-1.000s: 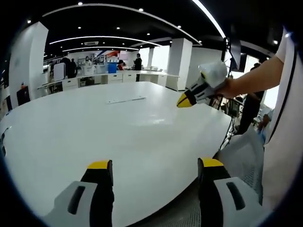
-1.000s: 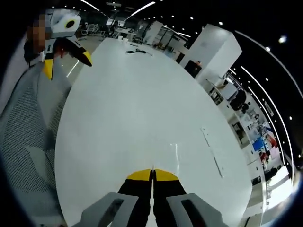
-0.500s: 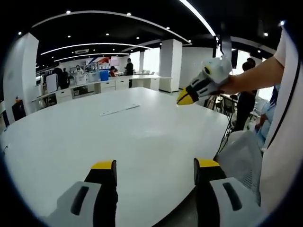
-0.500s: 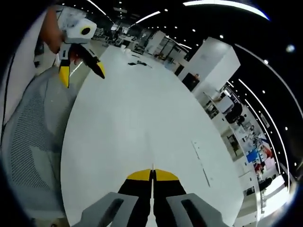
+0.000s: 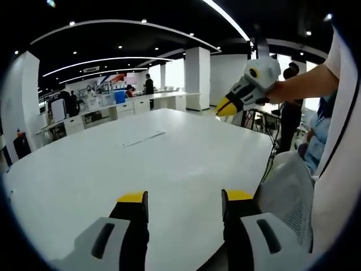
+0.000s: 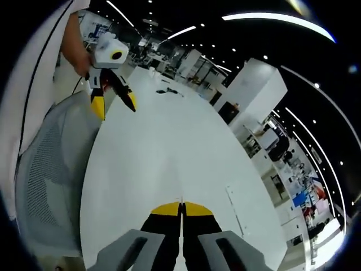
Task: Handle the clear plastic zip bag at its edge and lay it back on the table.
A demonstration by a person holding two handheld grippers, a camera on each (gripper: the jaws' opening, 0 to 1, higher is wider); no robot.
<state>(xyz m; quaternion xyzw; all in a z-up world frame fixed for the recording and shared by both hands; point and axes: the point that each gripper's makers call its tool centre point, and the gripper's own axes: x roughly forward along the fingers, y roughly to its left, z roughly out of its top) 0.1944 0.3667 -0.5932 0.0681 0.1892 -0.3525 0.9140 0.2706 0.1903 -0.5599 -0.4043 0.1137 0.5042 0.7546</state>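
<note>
Since a second ago the right hand-held gripper [image 5: 228,105] has risen toward the upper right of the left gripper view, its yellow-tipped jaws together. Lower centre there, the left hand-held gripper [image 5: 183,197] has its jaws apart above the smooth, glossy white desk [image 5: 141,164]. A mesh chair [image 5: 287,192] stands right. I can't spot the bag.

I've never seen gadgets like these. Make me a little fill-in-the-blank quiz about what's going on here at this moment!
1. The left gripper has its fingers spread ____.
2. The right gripper has its yellow-tipped fingers pressed ____, with nothing visible between them.
3. Both grippers are held above a large table whose colour is ____.
4. Beside the table's edge stands a grey ____ chair.

Missing words: open; shut; white; mesh
</note>
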